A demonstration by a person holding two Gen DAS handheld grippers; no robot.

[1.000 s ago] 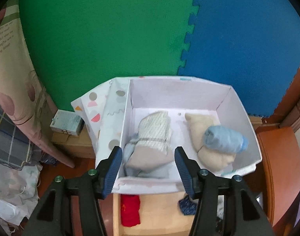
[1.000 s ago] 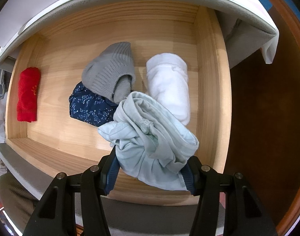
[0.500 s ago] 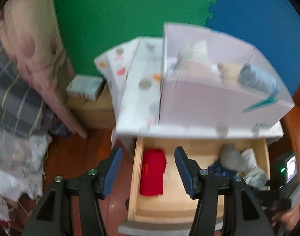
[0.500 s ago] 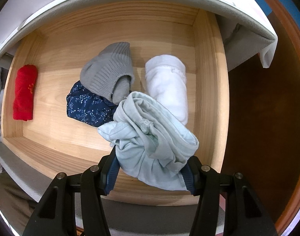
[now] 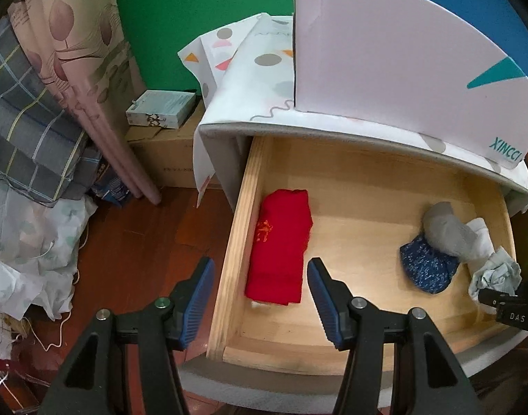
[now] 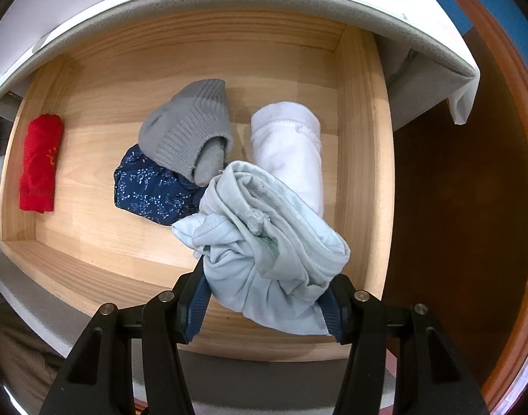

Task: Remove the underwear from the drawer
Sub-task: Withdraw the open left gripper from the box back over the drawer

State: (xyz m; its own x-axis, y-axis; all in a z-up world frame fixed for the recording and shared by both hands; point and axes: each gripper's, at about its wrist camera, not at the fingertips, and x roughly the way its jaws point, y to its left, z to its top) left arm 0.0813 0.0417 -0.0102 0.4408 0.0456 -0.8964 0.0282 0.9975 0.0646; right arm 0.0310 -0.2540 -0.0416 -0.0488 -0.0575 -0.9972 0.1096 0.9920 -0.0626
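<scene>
Blue ribbed pads of the right gripper [image 6: 264,297] were clamped on a crumpled pale blue underwear [image 6: 267,242], the bundle bulging up between the black fingers above the front right corner of the wooden drawer [image 6: 364,131]. Just behind the bundle lay a white roll [image 6: 291,145] against the right wall, a grey knitted piece [image 6: 187,131] beside it, and a navy patterned piece [image 6: 149,186] partly under the grey one. A red folded piece [image 6: 39,162] lay well apart at the drawer's left end.

The left gripper [image 5: 260,301] stood with its jaws apart and nothing between the pads, poised over the drawer's left front, its left finger outside the side wall and its right finger over the drawer floor, with the red piece [image 5: 281,245] framed between them further on. On the cabinet top above the drawer stood a white cardboard box [image 5: 395,62] on a spotted sheet [image 5: 260,69]. To the left were a floral curtain [image 5: 73,52] and a small box [image 5: 160,109] on a carton.
</scene>
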